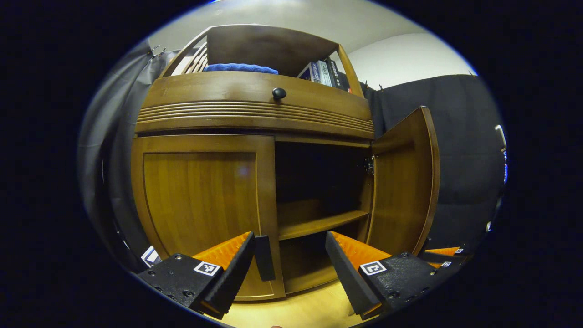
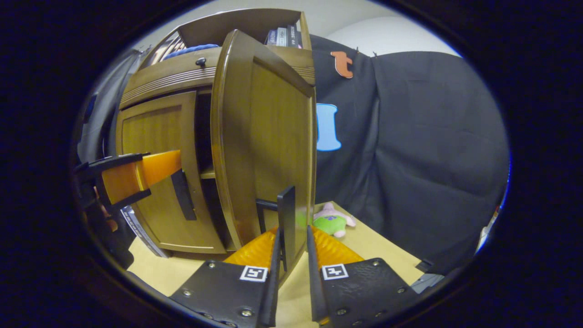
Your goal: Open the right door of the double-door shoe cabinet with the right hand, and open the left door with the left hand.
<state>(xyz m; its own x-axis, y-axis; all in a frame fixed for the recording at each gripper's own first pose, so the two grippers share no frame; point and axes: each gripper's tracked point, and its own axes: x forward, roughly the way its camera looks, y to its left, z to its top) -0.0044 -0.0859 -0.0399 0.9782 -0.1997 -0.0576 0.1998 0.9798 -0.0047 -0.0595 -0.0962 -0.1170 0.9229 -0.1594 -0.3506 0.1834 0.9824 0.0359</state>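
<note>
My right gripper [image 2: 291,246] clamps the handle [image 2: 286,218] of the right door [image 2: 268,136], which is swung open. My left gripper [image 1: 289,259] gapes beside the closed left door's [image 1: 200,200] handle [image 1: 264,257].

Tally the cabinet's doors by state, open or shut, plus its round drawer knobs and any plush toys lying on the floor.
Open doors: 1, the right door
Shut doors: 1, the left door
Round knobs: 1, the drawer knob
Plush toys: 1, the plush toy
Total: 4
</note>
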